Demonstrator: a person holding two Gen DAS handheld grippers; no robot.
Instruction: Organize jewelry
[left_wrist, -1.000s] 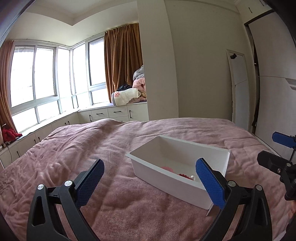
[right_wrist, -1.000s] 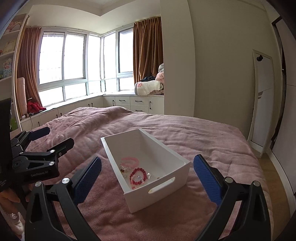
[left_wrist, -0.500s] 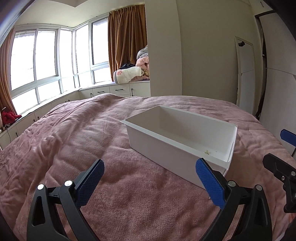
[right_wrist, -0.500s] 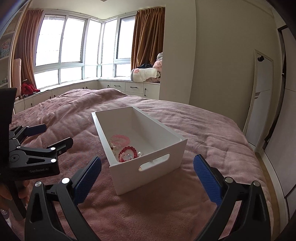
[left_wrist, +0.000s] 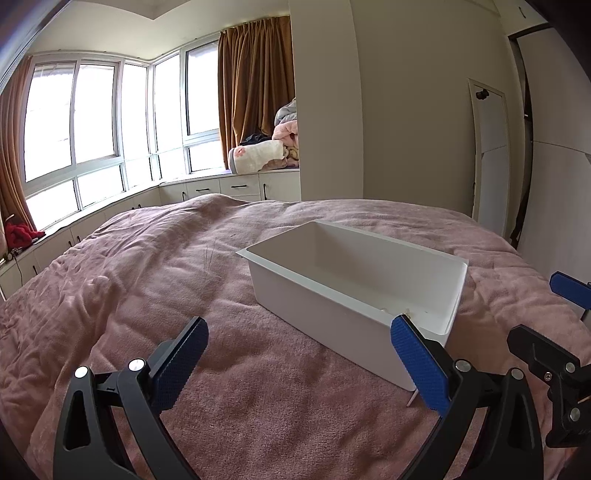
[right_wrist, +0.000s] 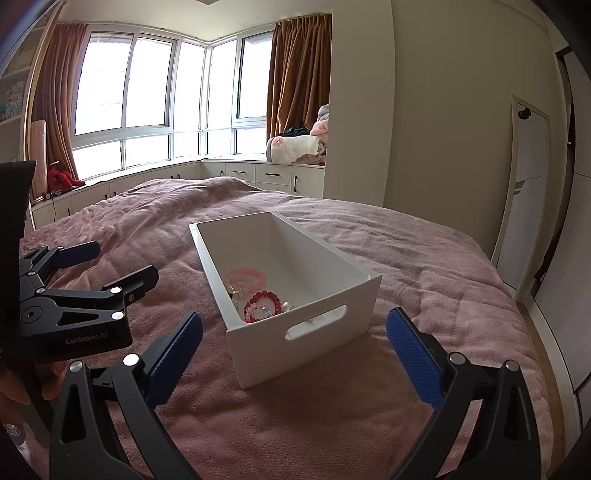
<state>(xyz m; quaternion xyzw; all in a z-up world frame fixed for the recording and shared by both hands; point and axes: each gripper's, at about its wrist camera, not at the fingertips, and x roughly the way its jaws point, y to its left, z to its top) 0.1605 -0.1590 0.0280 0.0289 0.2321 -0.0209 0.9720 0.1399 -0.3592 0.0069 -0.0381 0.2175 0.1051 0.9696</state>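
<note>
A white box (right_wrist: 332, 299) with a handle slot sits on the pink bedspread (right_wrist: 424, 258). Inside it lie a pale pink bead bracelet (right_wrist: 246, 277), a red bead bracelet (right_wrist: 263, 300) and some small clear pieces. My right gripper (right_wrist: 293, 345) stands open in front of the box's short end, nothing between its blue pads. My left gripper (left_wrist: 300, 360) is open too, near the long side of the same box (left_wrist: 321, 291); the wall hides the jewelry there. Each gripper shows in the other's view: the left gripper (right_wrist: 88, 266) at left, the right gripper (left_wrist: 546, 314) at right.
The pink bedspread (left_wrist: 129, 295) spreads wide to the left of the box. A window seat with white drawers (right_wrist: 266, 177) holds folded blankets (right_wrist: 295, 147). A white panel (right_wrist: 524, 192) leans on the right wall. A hand (right_wrist: 11, 387) holds the left tool.
Both grippers dropped lower and nearer the bed over the last second, so the box looks bigger and its contents left the left wrist view. Both stayed open.
</note>
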